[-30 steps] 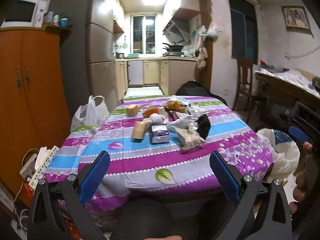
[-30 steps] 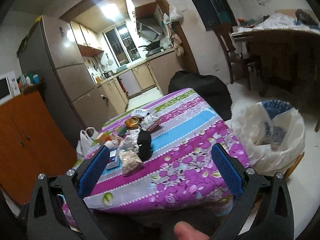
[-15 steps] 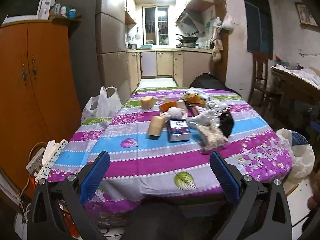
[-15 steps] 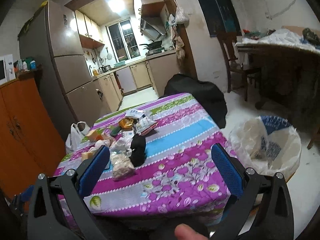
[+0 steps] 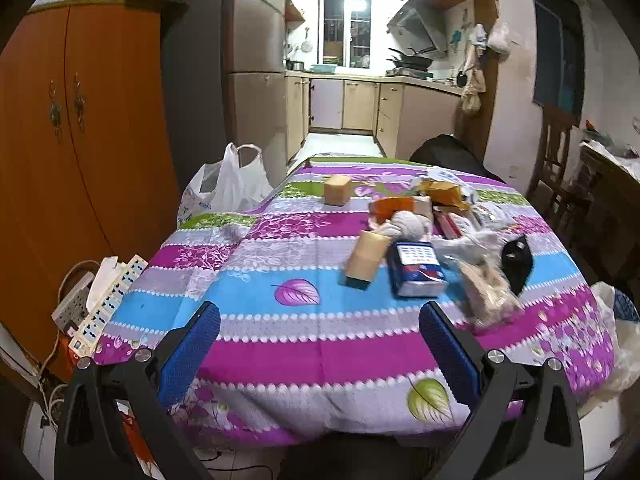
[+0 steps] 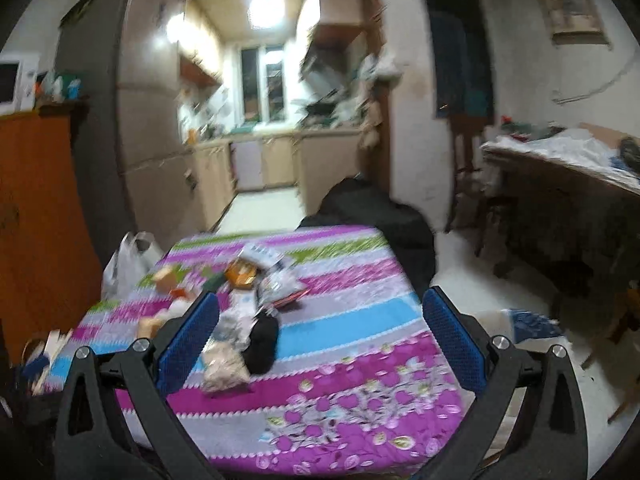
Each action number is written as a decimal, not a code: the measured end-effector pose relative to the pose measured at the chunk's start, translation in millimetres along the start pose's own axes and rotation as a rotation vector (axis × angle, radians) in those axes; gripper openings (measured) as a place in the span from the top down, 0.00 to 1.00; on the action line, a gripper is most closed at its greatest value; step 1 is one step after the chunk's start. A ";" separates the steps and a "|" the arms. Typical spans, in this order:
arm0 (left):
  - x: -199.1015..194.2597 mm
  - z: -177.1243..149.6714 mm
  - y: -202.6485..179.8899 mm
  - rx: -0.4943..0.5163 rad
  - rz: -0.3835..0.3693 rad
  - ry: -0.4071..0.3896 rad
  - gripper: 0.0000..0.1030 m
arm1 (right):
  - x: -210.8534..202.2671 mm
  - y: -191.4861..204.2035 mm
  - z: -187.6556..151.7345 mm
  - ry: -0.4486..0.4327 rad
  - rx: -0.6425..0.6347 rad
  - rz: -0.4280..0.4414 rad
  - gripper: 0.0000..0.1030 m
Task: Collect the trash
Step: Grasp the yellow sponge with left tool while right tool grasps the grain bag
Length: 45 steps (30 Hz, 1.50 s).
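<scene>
A heap of trash lies on the striped purple tablecloth [image 5: 312, 344]: a blue carton [image 5: 416, 268], a tan box [image 5: 366, 258], a crumpled clear bag [image 5: 488, 292], a black wrapper [image 5: 518, 260] and an orange packet [image 5: 394, 206]. My left gripper [image 5: 318, 340] hangs open at the table's near edge, short of the heap, holding nothing. In the blurred right wrist view the right gripper [image 6: 320, 332] is open and empty above the near right corner; the clear bag [image 6: 222, 364] and the black wrapper [image 6: 262, 342] lie by its left finger.
A white-lined bin [image 6: 520, 320] stands on the floor right of the table. An orange cupboard [image 5: 80, 140], a white plastic bag [image 5: 226, 184] and power strips [image 5: 100, 300] are at the left. A black chair back [image 5: 448, 154] stands behind the table.
Both grippers have moved closer to the table, and the right one has swung left and levelled out. Both stay open and empty. The trash has not moved.
</scene>
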<state>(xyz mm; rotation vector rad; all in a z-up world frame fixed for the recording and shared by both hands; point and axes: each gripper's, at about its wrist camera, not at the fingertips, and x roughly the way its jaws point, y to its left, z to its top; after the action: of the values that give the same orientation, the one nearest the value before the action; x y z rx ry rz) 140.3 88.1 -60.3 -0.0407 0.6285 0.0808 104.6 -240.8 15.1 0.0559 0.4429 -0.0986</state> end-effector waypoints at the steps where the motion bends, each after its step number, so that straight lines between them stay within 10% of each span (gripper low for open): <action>1: 6.0 0.7 2.2 0.000 0.005 0.010 0.04 | 12.0 5.8 -4.2 0.040 -0.022 0.014 0.05; 12: 76.0 -8.8 7.2 0.008 -0.029 0.195 0.04 | 93.6 56.8 -44.4 0.329 -0.111 0.305 0.27; 23: 93.2 -10.6 11.1 0.029 -0.045 0.227 0.04 | 136.6 80.5 -67.6 0.425 -0.196 0.345 0.40; 45: 129.2 33.4 -15.8 0.186 -0.154 0.107 0.05 | 115.1 74.2 -67.1 0.337 -0.175 0.363 0.60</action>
<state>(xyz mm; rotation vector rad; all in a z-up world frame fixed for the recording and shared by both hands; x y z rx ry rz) 265.4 82.6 -109.2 0.0864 0.7359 -0.1298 187.5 -171.6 -92.5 -0.0206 0.7685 0.3108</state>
